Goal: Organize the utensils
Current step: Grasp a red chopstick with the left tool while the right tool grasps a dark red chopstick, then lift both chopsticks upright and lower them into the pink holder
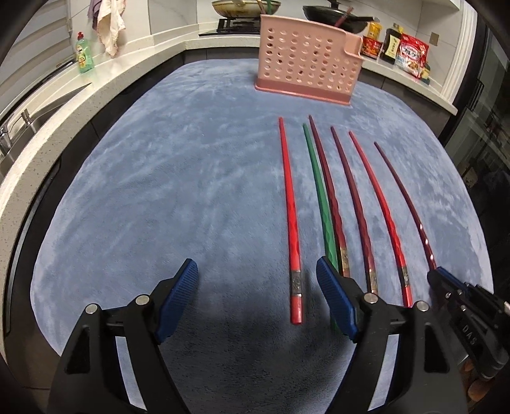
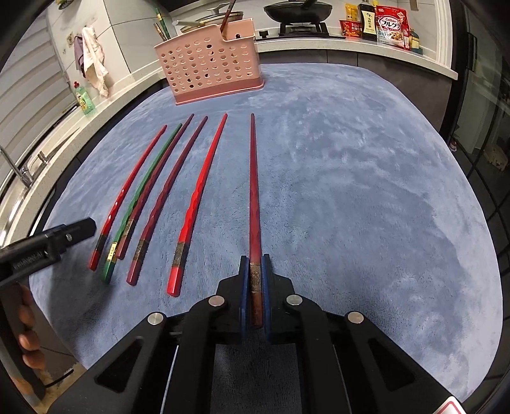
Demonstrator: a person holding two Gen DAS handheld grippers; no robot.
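Lying side by side on a blue-grey plush mat [image 2: 350, 191] are six long lacquered chopsticks, their thin tips toward a pink perforated utensil holder [image 2: 207, 67] at twelve o'clock on the mat. In the right wrist view, from nine o'clock inward, they run: a bright red chopstick [image 2: 127, 197], a green chopstick [image 2: 145, 194] just beside a dark maroon one [image 2: 162, 178] and seeming to touch it near the butt, a second maroon chopstick [image 2: 172, 194], and another red chopstick [image 2: 199, 197]. Each has faceted sides and a patterned metallic band near its thick end.

Set apart at the centre is a dark red chopstick [image 2: 254, 191], pointing straight to twelve o'clock. The right gripper [image 2: 255, 280] is low and level with the mat, its blue-padded jaws closed narrowly on this chopstick's banded butt end.

The left gripper [image 1: 255, 286] hovers above the mat at six o'clock in its own view, tilted slightly downward, jaws spread wide and holding nothing. The butt of the leftmost red chopstick lies between and below its blue pads [image 1: 177, 299].

More chopsticks stand inside the holder. Behind it, a white counter [image 2: 350, 44] carries pans, sauce bottles and a cereal bag [image 2: 392, 25].
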